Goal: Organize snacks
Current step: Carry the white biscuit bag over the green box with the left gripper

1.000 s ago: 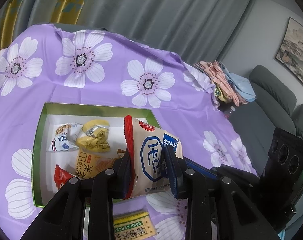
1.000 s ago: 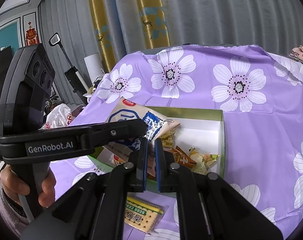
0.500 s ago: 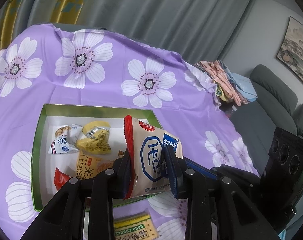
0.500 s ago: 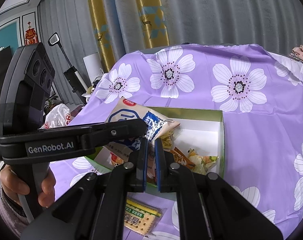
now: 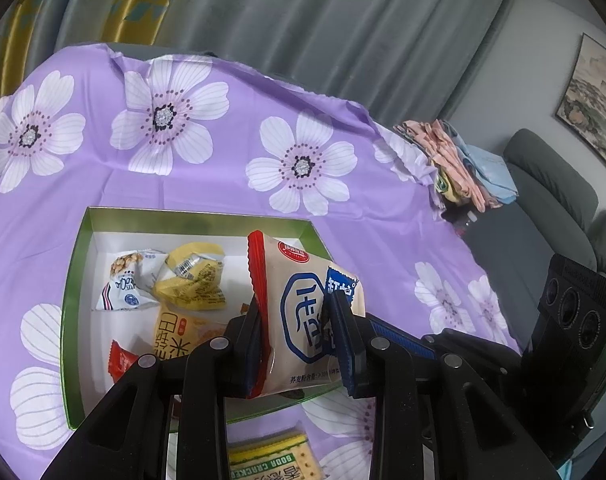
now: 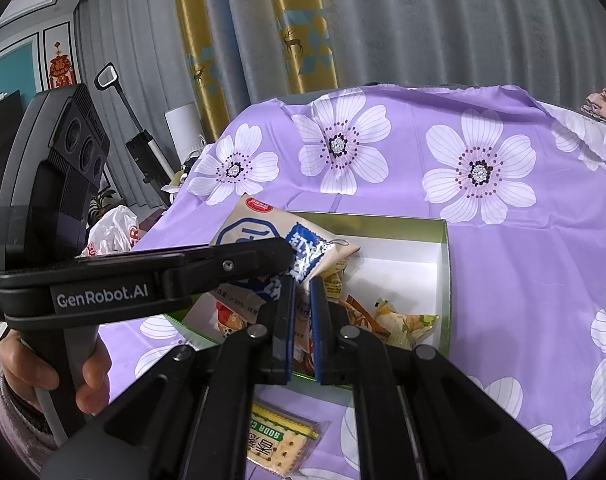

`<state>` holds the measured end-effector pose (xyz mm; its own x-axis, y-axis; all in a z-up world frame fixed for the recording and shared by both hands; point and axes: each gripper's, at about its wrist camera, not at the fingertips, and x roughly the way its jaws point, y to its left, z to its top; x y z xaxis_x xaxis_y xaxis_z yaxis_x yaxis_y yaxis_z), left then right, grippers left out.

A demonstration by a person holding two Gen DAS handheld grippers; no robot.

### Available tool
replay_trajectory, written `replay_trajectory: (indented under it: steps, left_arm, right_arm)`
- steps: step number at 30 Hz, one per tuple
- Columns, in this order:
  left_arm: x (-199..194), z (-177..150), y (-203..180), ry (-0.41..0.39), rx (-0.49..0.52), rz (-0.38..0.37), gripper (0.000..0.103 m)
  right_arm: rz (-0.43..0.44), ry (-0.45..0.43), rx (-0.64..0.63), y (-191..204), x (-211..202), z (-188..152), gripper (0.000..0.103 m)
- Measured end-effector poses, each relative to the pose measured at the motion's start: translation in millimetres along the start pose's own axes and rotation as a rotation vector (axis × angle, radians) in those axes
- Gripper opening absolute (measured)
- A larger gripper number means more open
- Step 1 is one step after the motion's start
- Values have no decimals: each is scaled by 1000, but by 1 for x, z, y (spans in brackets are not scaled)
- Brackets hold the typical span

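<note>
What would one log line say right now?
left tongs: shut on cream snack packet | right tongs: shut, empty | packet above green box

A cream packet (image 5: 303, 312) with blue print and red edge stood upright, clamped above the green-rimmed box (image 5: 77, 248) holding several snacks; a cracker pack (image 6: 281, 442) lay outside.
</note>
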<state>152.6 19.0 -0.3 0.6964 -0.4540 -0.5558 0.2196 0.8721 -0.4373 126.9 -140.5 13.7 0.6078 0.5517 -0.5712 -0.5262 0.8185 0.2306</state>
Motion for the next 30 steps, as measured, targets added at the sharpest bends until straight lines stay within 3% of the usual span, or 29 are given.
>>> replay_trajectory:
  steps: [30]
  left_arm:
    - [34, 7, 20, 51, -23, 25, 31]
  right_arm:
    - [-8, 51, 10, -11, 30, 1, 8]
